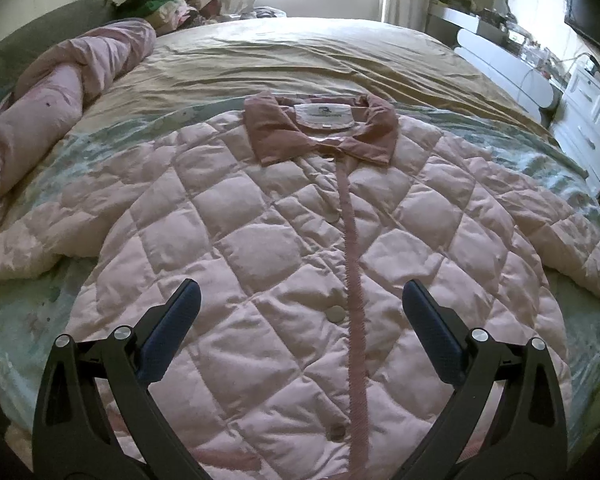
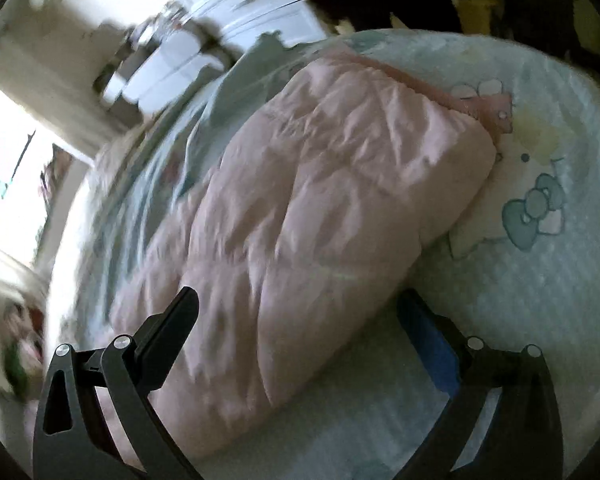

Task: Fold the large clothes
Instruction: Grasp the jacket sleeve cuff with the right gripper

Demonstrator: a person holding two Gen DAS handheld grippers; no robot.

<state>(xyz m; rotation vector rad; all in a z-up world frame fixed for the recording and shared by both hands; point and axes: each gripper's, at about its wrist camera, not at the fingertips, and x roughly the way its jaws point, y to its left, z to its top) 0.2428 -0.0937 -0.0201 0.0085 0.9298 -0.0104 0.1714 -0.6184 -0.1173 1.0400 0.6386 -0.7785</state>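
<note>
Lying flat across the bed (image 1: 112, 208), front side up, a pink quilted jacket (image 1: 284, 248) fills most of the left wrist view. Its darker pink collar (image 1: 320, 130) points toward the far end of the bed, the buttoned strip runs down the middle, and both sleeves spread out to the sides. The left gripper (image 1: 302, 300) hangs over the lower front of the jacket with its fingers spread wide and nothing between them. A rolled pink blanket (image 1: 48, 120) lies along the left edge of the bed, and a tan sheet (image 1: 300, 60) covers the far part.

From the right wrist, the picture is blurred and tilted. One sleeve (image 2: 300, 200) of the jacket stretches across a pale blue sheet (image 2: 540, 300) printed with a cartoon cat, its darker cuff (image 2: 452, 96) at the far end. The right gripper (image 2: 296, 312) sits over the near part of the sleeve, fingers spread apart, pinching nothing. White drawers (image 2: 236, 4) show in the background.
</note>
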